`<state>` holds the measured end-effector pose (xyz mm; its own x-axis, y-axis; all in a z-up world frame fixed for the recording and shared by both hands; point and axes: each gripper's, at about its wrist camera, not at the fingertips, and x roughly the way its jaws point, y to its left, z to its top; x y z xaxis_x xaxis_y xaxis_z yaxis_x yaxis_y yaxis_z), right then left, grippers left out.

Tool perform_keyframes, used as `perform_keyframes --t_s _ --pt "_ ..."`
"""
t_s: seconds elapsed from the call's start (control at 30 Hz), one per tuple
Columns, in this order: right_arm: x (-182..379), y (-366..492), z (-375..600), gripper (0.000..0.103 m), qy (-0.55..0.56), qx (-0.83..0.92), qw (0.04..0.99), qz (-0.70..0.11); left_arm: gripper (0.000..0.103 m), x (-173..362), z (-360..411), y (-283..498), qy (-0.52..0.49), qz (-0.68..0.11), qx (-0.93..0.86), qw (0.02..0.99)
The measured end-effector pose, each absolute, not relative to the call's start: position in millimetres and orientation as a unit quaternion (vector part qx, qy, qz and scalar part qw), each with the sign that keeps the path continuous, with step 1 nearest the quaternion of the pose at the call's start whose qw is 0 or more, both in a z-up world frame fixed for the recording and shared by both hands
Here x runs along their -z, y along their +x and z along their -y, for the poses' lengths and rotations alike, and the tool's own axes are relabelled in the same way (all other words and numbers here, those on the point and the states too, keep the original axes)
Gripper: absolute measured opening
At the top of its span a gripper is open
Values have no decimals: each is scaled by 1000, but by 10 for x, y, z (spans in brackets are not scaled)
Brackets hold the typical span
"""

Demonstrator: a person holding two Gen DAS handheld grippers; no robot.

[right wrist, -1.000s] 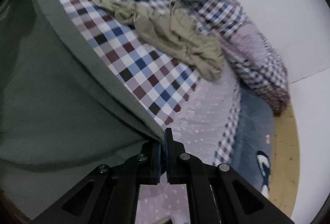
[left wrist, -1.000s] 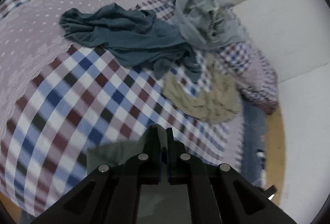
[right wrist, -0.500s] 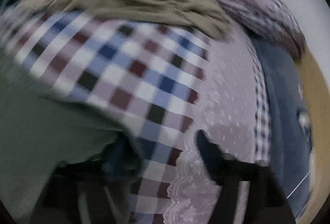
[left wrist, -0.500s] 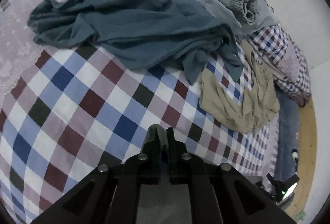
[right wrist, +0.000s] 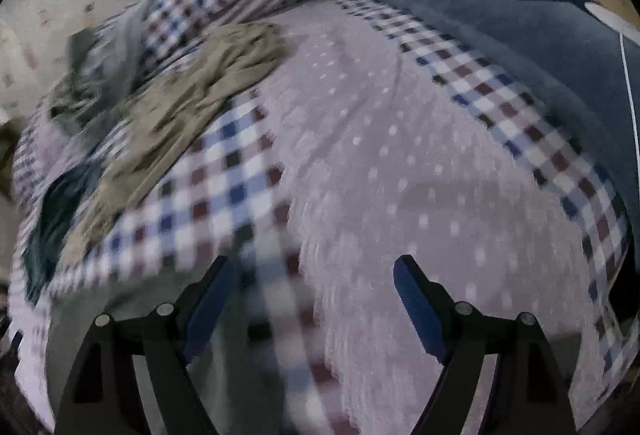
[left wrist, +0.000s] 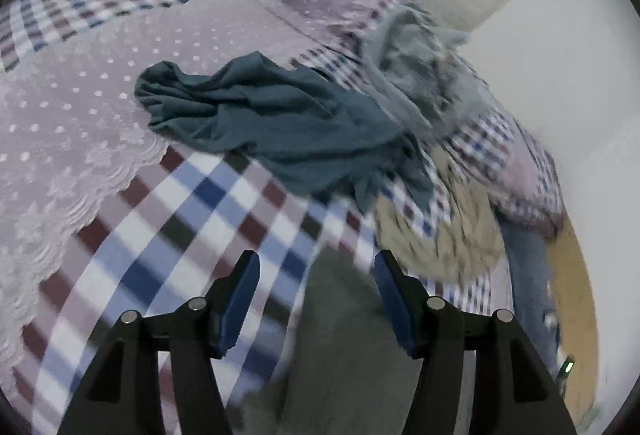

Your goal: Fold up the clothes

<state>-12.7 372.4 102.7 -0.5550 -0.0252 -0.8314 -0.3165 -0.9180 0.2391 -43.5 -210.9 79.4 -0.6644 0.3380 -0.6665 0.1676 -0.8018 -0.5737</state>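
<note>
Grey-green garment, blurred at lower centre, has just been released onto the bed: left tool and right tool now gape empty, probably finishing that fold.

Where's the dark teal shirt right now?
In the left wrist view, the teal shirt lies crumpled mid-bed, between the grey garment and the lace-edged dotted cover.

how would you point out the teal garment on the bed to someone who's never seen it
On the checked bedspread, look at the heap of clothes near the far side. The teal garment lies crumpled at the heap's left end, partly on the dotted pink panel. It is darker and bluer than the grey garment and tan garment beside it.
</note>
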Motion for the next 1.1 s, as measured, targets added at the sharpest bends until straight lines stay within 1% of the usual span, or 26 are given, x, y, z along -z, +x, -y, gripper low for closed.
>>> perform_keyframes --t_s 0.1,0.2,0.3,0.43,0.47,0.5,0.53,0.57,0.6,0.7,0.83,0.9,0.93,0.97,1.0,1.03,1.07,1.1 --pt "-1032 468 -3553 85 -461 -866 15 -192 64 -781 1982 20 -411 270 -866 89" --pt "-968 1103 -3371 85 -469 -866 -22 -173 64 -752 1824 589 -425 232 -865 130" --pt "-875 1635 -3253 85 -465 -867 -39 -173 64 -697 1722 1030 -431 215 -862 155" --pt "-778 2067 -3205 84 -444 -874 -48 -192 64 -608 1614 1433 -446 183 -865 140" --pt "-753 2123 -3185 82 -445 -874 -48 -187 64 -572 1586 1486 -453 179 -863 137" --pt "-723 2191 -3145 74 -450 -873 -49 -181 64 -536 1559 1532 -459 175 -860 136" --pt "-684 2226 -3122 59 -456 -871 -50 -176 64 -499 1533 1579 -466 172 -857 134" --pt "-652 2234 -3111 54 -460 -870 -48 -171 64 -455 1523 1592 -475 175 -852 134" --pt "-613 2239 -3093 51 -463 -869 -48 -167 64 -409 1518 1598 -485 179 -845 134" --pt "-499 2252 -3025 50 -472 -865 -55 -158 63 -302 1523 1601 -506 193 -829 138" --pt "-397 2204 -2898 50 -473 -868 -60 -139 61 -265 1628 1617 -501 248 -816 146" --pt "-375 2188 -2866 48 -476 -869 -54 -125 48 -235 1652 1596 -503 260 -813 137" --pt "-372 2192 -2874 43 -475 -870 -52 -124 44 -214 1650 1583 -506 259 -813 131" --pt "-369 2206 -2901 39 -473 -870 -50 -127 31 -193 1656 1575 -508 258 -813 122" --pt "-368 2218 -2933 26 -471 -871 -51 -133 17 -173 1664 1569 -510 257 -813 113" --pt "-373 2228 -2962 13 -469 -871 -53 -140 13 -153 1672 1562 -512 256 -813 104" --pt "-380 2240 -2980 9 -466 -871 -55 -144 9 -159 1688 1572 -508 259 -815 101" --pt "-394 2255 -2976 6 -464 -873 -56 -141 2 -172 1706 1586 -503 263 -818 99"
